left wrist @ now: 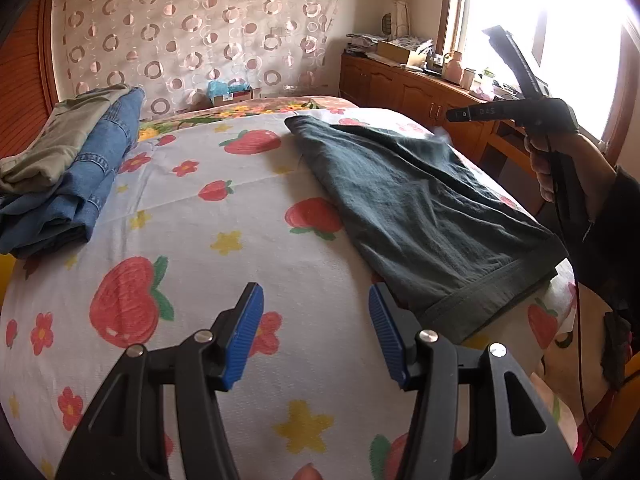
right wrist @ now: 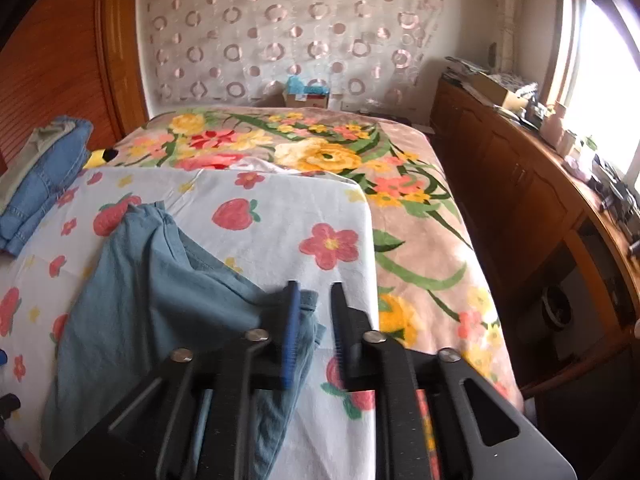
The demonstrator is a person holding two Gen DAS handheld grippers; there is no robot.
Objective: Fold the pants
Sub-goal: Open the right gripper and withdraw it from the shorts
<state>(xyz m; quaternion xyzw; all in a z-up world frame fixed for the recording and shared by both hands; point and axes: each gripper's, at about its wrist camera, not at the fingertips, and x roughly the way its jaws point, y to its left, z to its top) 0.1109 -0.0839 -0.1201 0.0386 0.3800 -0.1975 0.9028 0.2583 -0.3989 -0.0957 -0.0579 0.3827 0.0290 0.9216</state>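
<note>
The left gripper (left wrist: pixel 316 332), its blue-padded fingers (left wrist: pixel 244 334) spread wide with nothing between them, hovers above the strawberry-print sheet (left wrist: pixel 224 216) that covers the bed. On that sheet lie the pants (left wrist: pixel 420 208), a dark grey-green pair that reads pale blue from the right wrist camera, spread flat toward the sheet's window-side edge, their banded edge nearest the left gripper. The right gripper (right wrist: pixel 316 320) stands over the pants' (right wrist: pixel 160 292) end near the sheet's (right wrist: pixel 280 216) edge, its fingers a narrow gap apart, a fold of cloth beside the left finger; whether it grips the fabric cannot be told. At the sheet's far side from the window sits a stack of folded jeans (left wrist: pixel 84 168) topped by an olive garment (left wrist: pixel 56 140). Beyond the sheet, a floral blanket (right wrist: pixel 420 220) covers the bed toward the wooden cabinets (right wrist: pixel 520 200).
</note>
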